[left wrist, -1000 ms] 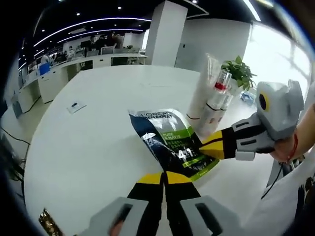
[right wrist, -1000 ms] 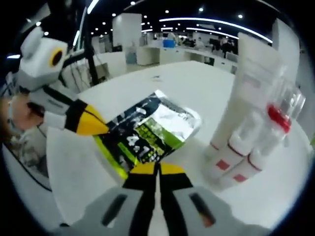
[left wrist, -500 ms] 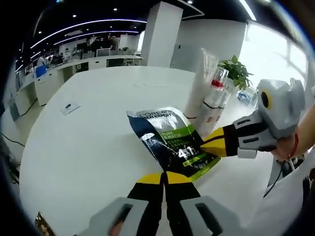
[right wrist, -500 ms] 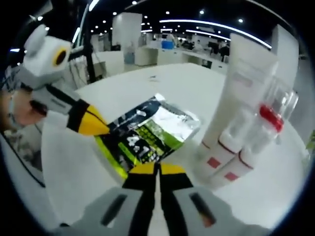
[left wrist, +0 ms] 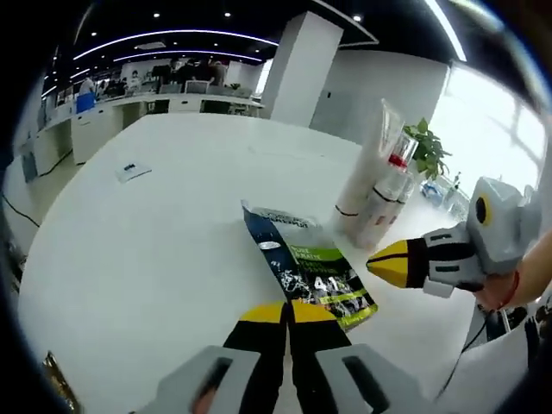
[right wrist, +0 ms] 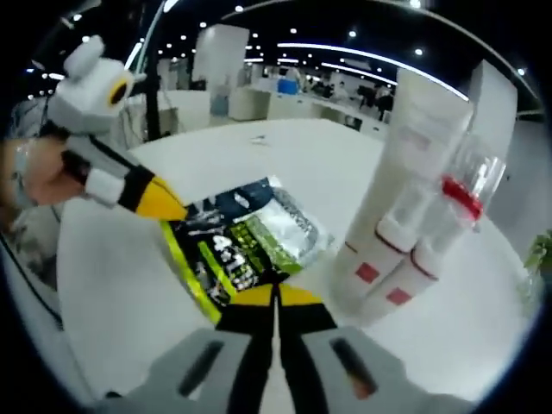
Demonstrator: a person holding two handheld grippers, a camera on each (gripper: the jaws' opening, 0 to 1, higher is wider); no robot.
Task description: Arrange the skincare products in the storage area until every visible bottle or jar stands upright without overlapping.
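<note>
Taking the dark-and-green sachet (left wrist: 309, 272) as the landmark: in the left gripper view, the left gripper (left wrist: 288, 312) is sitting at the sachet's near end, its yellow-tipped jaws pressed together with nothing between them, the tips lying right at the sachet's near edge; whether they are touching it I cannot tell. The sachet is lying flat on the white table (left wrist: 155, 250), its long axis running away from the left gripper and leaning toward the far left in that view.

Off the sachet's right-hand side, the right gripper (left wrist: 385, 261) is pointing its closed yellow tip at the long edge, just beside it and apparently clear of it. In the right gripper view, the right gripper (right wrist: 276, 297) is likewise pressed shut and empty, with the sachet (right wrist: 246, 246) lying just ahead of its tips and the left gripper (right wrist: 164, 203) coming in from the left at the sachet's far corner.

Beyond the sachet, on its far right in the left gripper view, the cluster of white tubes (left wrist: 373, 194) is standing upright, near the sachet but apart from it.

Both grippers look about equally close; judging by the axis, the left one is lined up along the sachet's length and the right one across it.
</note>
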